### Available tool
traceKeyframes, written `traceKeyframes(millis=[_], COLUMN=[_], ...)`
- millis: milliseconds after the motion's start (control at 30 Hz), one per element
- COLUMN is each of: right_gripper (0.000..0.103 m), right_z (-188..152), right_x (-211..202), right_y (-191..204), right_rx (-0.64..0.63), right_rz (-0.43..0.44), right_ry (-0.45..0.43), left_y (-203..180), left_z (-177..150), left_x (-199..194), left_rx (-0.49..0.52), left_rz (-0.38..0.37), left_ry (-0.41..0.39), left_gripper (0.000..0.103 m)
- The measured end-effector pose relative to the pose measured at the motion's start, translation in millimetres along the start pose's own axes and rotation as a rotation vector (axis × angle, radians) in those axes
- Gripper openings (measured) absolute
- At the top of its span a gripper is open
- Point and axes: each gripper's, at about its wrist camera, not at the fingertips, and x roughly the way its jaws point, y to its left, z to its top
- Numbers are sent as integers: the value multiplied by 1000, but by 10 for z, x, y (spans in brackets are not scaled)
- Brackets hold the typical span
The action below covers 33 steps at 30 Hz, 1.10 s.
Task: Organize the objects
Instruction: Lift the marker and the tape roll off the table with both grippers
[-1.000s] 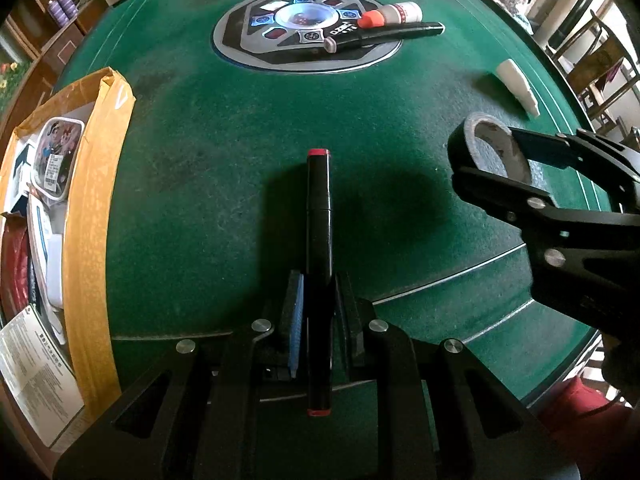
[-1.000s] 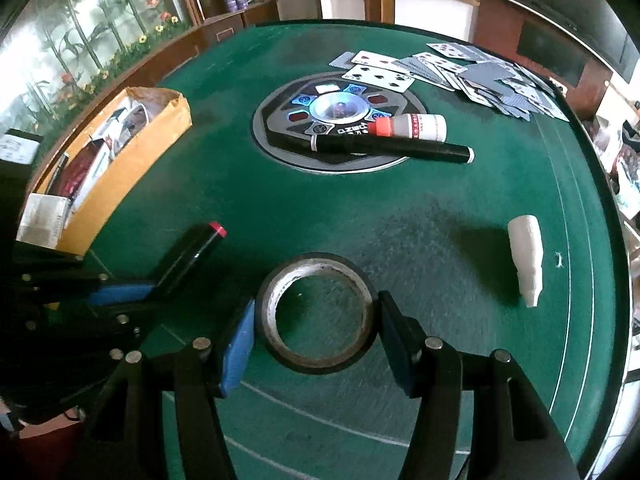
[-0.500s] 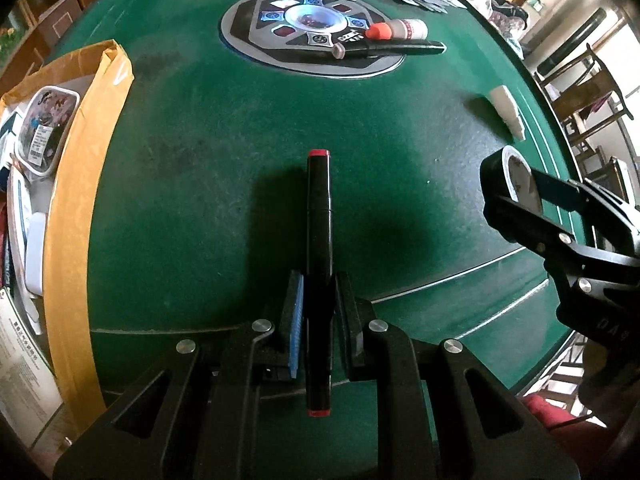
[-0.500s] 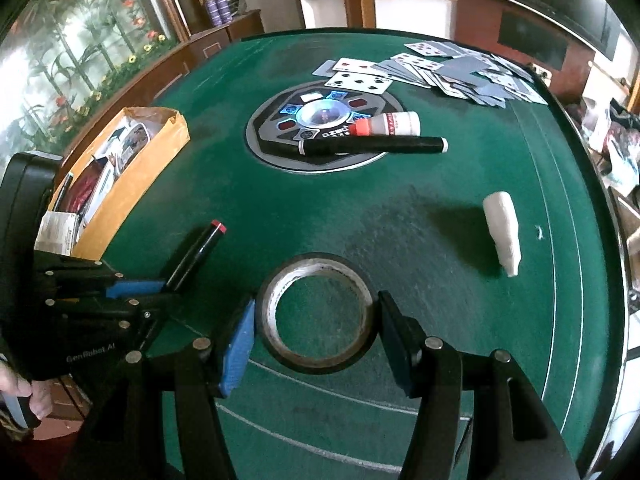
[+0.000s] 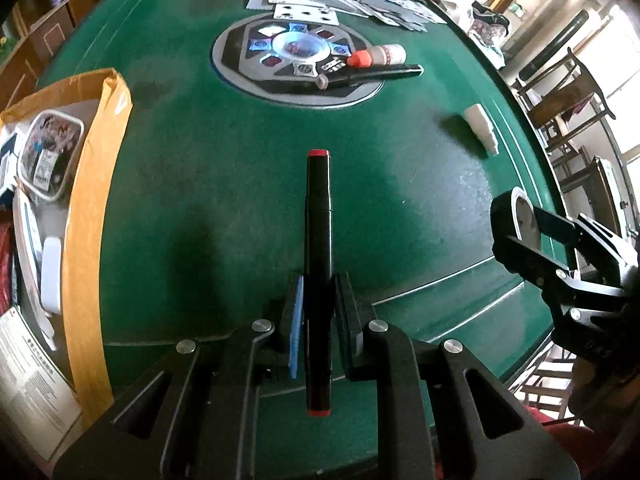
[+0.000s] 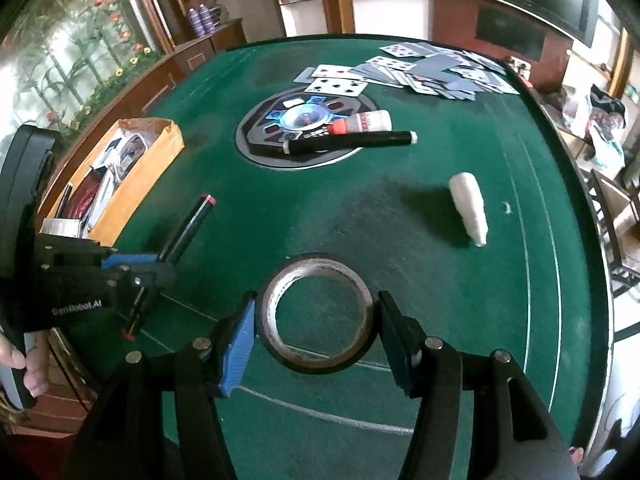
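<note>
My left gripper [image 5: 318, 312] is shut on a black marker [image 5: 318, 240] with red ends, held above the green felt table [image 5: 224, 184]. The marker's far tip points toward the table's centre. In the right wrist view that marker [image 6: 188, 226] and the left gripper [image 6: 136, 276] show at the left. My right gripper [image 6: 316, 320] is shut on a black roll of tape [image 6: 318, 316], pads pressing both sides, lifted above the felt. From the left wrist view the tape roll [image 5: 520, 216] and right gripper [image 5: 532, 240] sit at the right edge.
A cardboard box [image 5: 86, 208] of packets stands along the left rim. On the round centre plate [image 6: 304, 132] lie a long black marker [image 6: 352, 140] and a small orange-capped bottle [image 6: 364, 122]. A white bottle [image 6: 470, 208] lies to the right. Playing cards [image 6: 404, 70] are spread at the back.
Both views have tilted up, showing more of the far table. The right gripper with the tape has drifted rightward and away in the left wrist view. Both grips are unchanged.
</note>
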Motion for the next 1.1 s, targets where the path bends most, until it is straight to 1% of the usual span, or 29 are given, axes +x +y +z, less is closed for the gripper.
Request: traceKeyframes(millis=[367, 667, 900, 1100], right_gripper=[58, 58, 58, 58], right_z=[-14, 41, 136, 189], right_x=[-113, -111, -128, -47], right_y=[-80, -34, 81, 242], right_rx=[49, 45, 24, -10], right_rz=[-16, -5, 18, 43], right_ry=[-30, -38, -63, -51], left_y=[-107, -55, 18, 120], left_z=[52, 57, 56, 7], left_x=[-79, -177, -319, -444], left_rx=[39, 22, 1, -28], left_rz=[-11, -12, -4, 3], left_ry=[-9, -30, -67, -92], left_gripper=[14, 14, 14, 14])
